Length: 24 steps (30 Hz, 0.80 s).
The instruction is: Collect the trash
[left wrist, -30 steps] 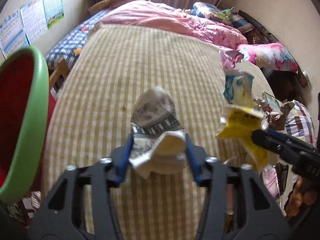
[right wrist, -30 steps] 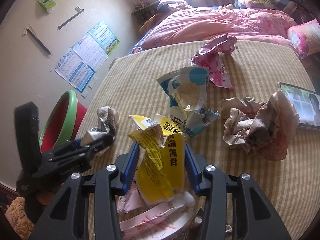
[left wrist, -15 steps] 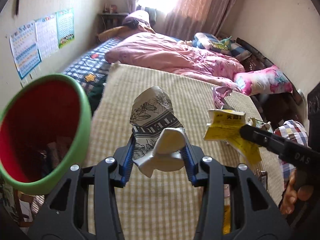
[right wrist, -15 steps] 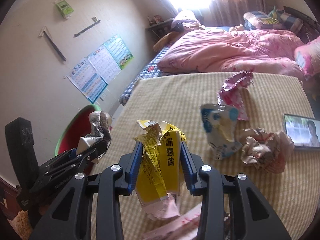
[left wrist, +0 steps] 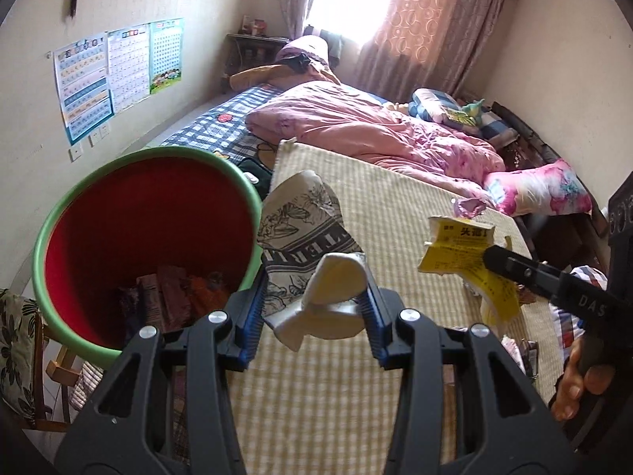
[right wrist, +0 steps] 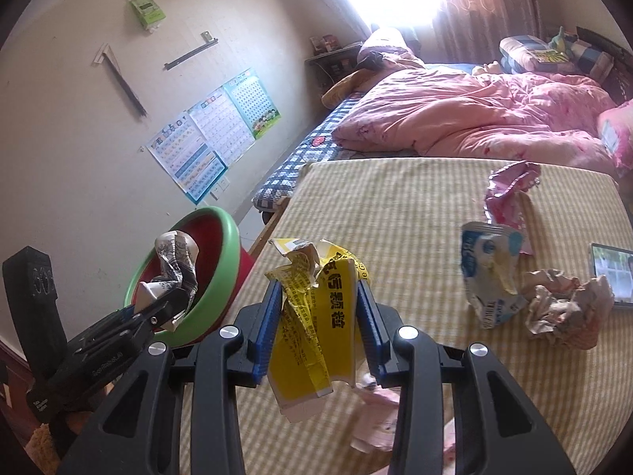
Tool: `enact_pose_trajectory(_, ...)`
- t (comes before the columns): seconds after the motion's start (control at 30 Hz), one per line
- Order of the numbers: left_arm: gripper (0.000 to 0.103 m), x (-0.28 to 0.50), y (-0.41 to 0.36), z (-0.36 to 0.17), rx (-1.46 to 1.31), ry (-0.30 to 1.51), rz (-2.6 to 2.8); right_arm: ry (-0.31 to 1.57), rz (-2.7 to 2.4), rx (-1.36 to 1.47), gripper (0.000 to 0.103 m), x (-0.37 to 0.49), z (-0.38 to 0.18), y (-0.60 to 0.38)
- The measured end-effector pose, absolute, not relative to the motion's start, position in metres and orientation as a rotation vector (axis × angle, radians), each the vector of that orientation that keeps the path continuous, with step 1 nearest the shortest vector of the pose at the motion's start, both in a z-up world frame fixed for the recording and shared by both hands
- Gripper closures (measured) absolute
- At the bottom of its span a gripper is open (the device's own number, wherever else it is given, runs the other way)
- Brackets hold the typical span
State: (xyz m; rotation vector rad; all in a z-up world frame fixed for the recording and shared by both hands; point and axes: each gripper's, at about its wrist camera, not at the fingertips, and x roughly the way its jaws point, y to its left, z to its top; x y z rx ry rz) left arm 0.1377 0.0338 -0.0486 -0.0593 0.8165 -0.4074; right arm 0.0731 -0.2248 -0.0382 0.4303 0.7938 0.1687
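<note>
1. Left gripper (left wrist: 312, 308) is holding a crumpled grey-and-white printed wrapper (left wrist: 300, 233); jaws are clenching its lower end, and the rest is sticking up above the blue pads.
2. That wrapper is hanging just beside the rim of the bin (left wrist: 51, 213), green rim, red inside, which is sitting at 9 o'clock in the left view. Some dark trash is lying at the bottom of the bin.
3. Right gripper (right wrist: 320, 312) is gripping a yellow packet (right wrist: 312, 316), jaws clenching it from both sides, torn top poking up, lower flap dangling.
4. In the left view the yellow packet is showing at 3 o'clock, above the checked mat.
5. On the yellow checked mat (right wrist: 395, 206) more trash is lying: blue-and-white bag (right wrist: 490, 273) at 3 o'clock in the right view, crumpled paper (right wrist: 569, 308) touching it further right, pink wrapper (right wrist: 510, 190) at 2 o'clock.
6. A tablet (right wrist: 611, 273) is lying at the far right edge.
</note>
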Motion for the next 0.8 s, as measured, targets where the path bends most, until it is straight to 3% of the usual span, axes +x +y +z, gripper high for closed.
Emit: enact_pose_trajectory(0.8, 0.061, 0.156, 0.089, -0.051, -0.079, 0.826, -0.396, 0.782, 0.188, 0.435, 0.066, 0.088, -0.034, -0.182)
